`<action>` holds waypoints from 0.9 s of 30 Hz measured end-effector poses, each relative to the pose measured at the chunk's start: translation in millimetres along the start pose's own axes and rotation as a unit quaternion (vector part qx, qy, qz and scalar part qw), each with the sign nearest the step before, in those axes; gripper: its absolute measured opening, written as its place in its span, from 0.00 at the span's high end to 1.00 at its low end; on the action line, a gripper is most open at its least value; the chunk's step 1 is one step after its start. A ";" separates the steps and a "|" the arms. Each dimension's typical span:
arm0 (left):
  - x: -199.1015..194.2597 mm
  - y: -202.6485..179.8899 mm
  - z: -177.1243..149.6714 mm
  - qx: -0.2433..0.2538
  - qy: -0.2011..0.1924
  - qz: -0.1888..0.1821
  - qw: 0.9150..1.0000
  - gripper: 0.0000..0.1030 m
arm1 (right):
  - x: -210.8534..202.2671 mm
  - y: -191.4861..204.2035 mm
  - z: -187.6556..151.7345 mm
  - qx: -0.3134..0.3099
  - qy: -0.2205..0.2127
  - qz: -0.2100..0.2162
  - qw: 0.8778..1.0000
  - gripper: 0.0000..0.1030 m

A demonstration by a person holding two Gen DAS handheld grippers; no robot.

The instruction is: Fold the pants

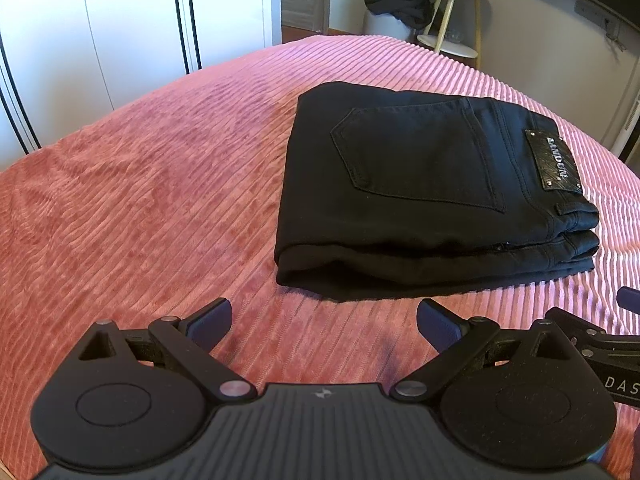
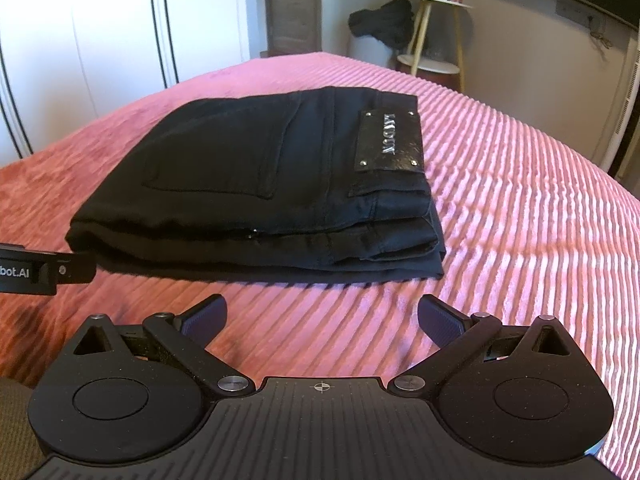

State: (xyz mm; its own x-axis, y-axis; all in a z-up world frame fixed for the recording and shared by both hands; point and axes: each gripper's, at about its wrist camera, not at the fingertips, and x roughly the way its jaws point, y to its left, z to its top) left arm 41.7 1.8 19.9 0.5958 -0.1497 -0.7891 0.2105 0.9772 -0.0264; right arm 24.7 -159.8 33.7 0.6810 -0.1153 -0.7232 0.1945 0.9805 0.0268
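Note:
Black pants [image 1: 420, 196] lie folded into a compact stack on the pink ribbed bedspread [image 1: 140, 200], back pocket and leather waist patch [image 1: 554, 164] facing up. My left gripper [image 1: 324, 326] is open and empty, just short of the stack's near left corner. In the right wrist view the same pants [image 2: 256, 184] lie ahead, patch [image 2: 390, 140] at the right. My right gripper [image 2: 322, 322] is open and empty, just in front of the stack's near edge. Part of the left gripper's body [image 2: 36, 270] shows at the left edge.
White wardrobe doors [image 1: 100, 40] stand at the far left. A small round side table [image 1: 452, 12] and a pale stool with dark clothes [image 1: 400, 0] stand beyond the bed. The bedspread [image 2: 520, 220] stretches right of the pants.

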 end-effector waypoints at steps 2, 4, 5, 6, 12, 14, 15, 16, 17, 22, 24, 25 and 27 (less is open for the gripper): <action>0.9 0.0 0.1 0.001 0.000 0.000 1.000 0.04 | 0.1 -0.1 0.2 0.000 0.000 -0.001 1.000 0.00; 1.0 -0.3 0.1 0.002 0.002 0.000 1.000 0.04 | -0.1 -0.4 0.7 -0.001 -0.002 -0.003 1.000 0.00; 1.3 -0.4 0.0 0.002 0.002 0.001 1.000 0.04 | -0.4 -0.5 1.0 -0.001 -0.003 -0.004 1.000 0.00; 1.6 -0.5 0.1 0.003 0.003 0.001 1.000 0.04 | -0.5 -0.9 1.3 -0.001 -0.004 -0.004 1.000 0.00; 2.8 -1.2 0.5 0.006 0.005 0.004 1.000 0.04 | -1.2 -2.1 2.5 -0.002 -0.007 -0.005 1.000 0.00; 2.7 -0.8 0.6 0.006 0.005 0.005 1.000 0.04 | -1.3 -1.8 2.4 -0.003 -0.008 -0.005 1.000 0.00; 2.7 -0.7 0.6 0.006 0.004 0.005 1.000 0.04 | -1.6 -1.5 2.2 -0.003 -0.008 -0.005 1.000 0.00; 2.8 -0.2 0.6 0.006 0.004 0.005 1.000 0.04 | -1.9 -1.4 2.3 -0.003 -0.009 -0.005 1.000 0.00; 3.1 -0.1 0.7 0.006 0.004 0.006 1.000 0.04 | -2.5 -1.4 2.4 -0.004 -0.009 -0.006 1.000 0.00; 2.5 -1.0 0.4 0.012 0.003 0.007 1.000 0.04 | -5.2 -3.0 2.9 -0.003 -0.015 -0.008 1.000 0.00; 2.3 -0.7 0.2 0.013 0.003 0.007 1.000 0.04 | -5.0 -3.2 3.0 -0.003 -0.015 -0.008 1.000 0.00; 2.3 -0.9 0.3 0.012 0.003 0.007 1.000 0.04 | -5.0 -3.2 2.9 -0.003 -0.015 -0.009 1.000 0.00; 2.1 -0.6 0.1 0.011 0.002 0.006 1.000 0.04 | -5.1 -2.4 2.7 -0.005 -0.015 -0.010 1.000 0.00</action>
State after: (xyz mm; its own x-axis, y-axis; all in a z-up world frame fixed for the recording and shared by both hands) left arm 42.9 0.9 18.3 0.5951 -0.1364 -0.7920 0.2198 0.9755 -0.0028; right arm 22.7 -162.1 39.2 0.6984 -0.1397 -0.7020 0.2018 0.9794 0.0059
